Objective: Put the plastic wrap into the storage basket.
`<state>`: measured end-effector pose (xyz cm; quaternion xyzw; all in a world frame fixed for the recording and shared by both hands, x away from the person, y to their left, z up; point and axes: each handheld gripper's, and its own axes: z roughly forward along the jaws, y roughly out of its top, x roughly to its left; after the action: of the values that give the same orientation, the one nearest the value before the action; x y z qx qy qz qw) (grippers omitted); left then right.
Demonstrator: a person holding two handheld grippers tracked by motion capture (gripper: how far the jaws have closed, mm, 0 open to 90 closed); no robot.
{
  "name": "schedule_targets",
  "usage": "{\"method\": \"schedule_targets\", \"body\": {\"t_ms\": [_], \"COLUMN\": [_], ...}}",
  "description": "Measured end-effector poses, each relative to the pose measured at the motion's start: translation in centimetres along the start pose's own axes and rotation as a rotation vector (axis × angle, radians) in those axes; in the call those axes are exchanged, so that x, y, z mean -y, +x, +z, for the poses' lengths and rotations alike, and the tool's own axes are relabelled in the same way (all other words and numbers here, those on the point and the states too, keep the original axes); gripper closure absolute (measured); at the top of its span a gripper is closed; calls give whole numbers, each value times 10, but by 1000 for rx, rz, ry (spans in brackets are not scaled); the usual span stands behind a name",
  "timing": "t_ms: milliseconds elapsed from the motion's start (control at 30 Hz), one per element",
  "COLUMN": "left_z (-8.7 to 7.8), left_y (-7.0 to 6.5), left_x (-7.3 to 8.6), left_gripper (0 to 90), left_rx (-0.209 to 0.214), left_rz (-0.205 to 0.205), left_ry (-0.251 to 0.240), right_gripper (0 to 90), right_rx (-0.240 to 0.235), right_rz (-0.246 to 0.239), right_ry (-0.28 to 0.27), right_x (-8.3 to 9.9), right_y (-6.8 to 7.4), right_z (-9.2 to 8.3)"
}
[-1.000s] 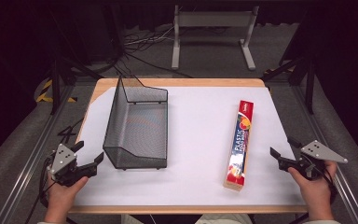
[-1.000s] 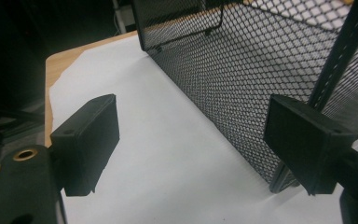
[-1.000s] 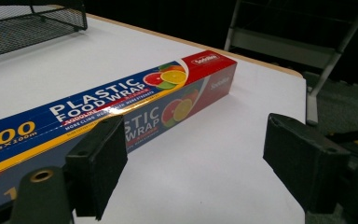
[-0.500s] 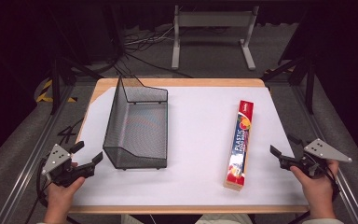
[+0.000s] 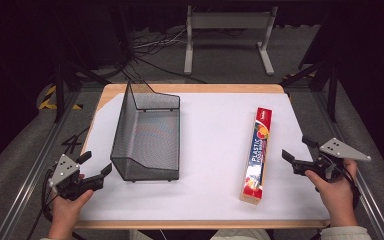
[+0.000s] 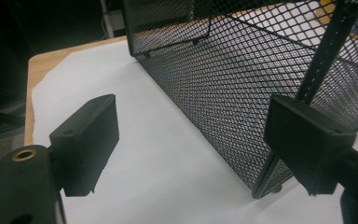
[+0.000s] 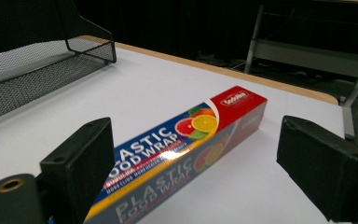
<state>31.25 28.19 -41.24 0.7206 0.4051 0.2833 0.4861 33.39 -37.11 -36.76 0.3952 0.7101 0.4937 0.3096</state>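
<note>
My right gripper (image 5: pixel 300 156): jaws just opening, now spread, nothing between, just right of plastic wrap box (image 5: pixel 256 148) lying flat on counter (image 5: pixel 215 125). My left gripper (image 5: pixel 96 164): jaws released, near-left corner of mesh tray (image 5: pixel 147 135).

Black mesh basket (image 5: pixel 147 137) — red-and-blue plastic wrap box (image 5: pixel 257 148) with citrus print — on a white table sheet (image 5: pixel 215 130).

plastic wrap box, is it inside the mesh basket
No, the plastic wrap box lies flat on the white table cover, well apart to the right of the black mesh basket.
</note>
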Motion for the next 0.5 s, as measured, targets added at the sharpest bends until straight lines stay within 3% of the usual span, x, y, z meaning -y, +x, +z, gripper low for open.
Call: {"method": "schedule_targets", "body": {"t_ms": [233, 500], "left_z": [-1, 0], "left_y": [0, -2], "left_x": [0, 1], "left_gripper": [188, 188], "left_rx": [-1, -2], "left_rz": [-2, 8], "left_ry": [-1, 4], "right_gripper": [71, 46], "right_rx": [-14, -48], "right_rz": [-2, -8], "right_ry": [7, 61], "right_x": [-19, -33], "right_y": [8, 19], "right_z": [16, 37]}}
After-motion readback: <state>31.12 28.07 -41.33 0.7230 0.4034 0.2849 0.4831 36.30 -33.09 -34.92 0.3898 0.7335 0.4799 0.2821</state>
